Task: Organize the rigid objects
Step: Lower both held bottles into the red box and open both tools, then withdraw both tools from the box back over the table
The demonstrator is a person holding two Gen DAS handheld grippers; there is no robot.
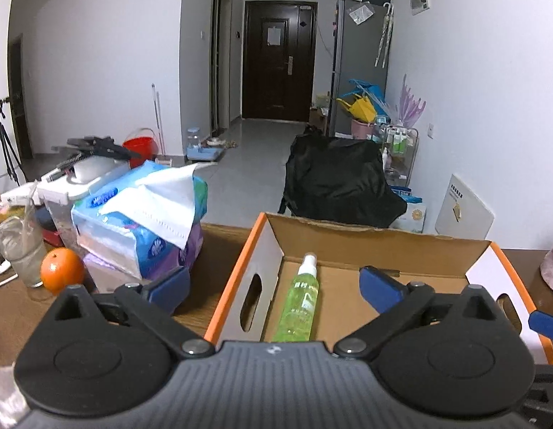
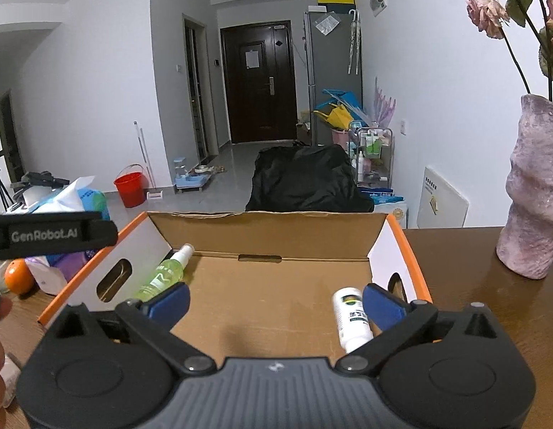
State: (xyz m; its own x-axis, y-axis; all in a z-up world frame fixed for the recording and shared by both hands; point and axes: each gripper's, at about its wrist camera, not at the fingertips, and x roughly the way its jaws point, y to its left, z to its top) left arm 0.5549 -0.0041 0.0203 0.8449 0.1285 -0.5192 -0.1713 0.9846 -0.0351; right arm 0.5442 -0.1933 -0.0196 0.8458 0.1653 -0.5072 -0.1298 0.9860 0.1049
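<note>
An open cardboard box with orange rims (image 1: 224, 287) (image 2: 412, 254) stands on the brown table. A green spray bottle (image 1: 300, 300) (image 2: 165, 273) lies inside along its left wall. A white bottle (image 2: 351, 318) lies inside near the right wall. My left gripper (image 1: 274, 287) is open and empty, above the box's left part, with the green bottle between its fingers in view. My right gripper (image 2: 274, 302) is open and empty over the box's front, its right finger next to the white bottle.
Tissue packs (image 1: 144, 221), an orange (image 1: 61, 270) and a glass (image 1: 21, 246) stand left of the box. A pink vase with dried flowers (image 2: 535, 193) stands to the right. A black-covered chair (image 1: 337, 182) is behind the table.
</note>
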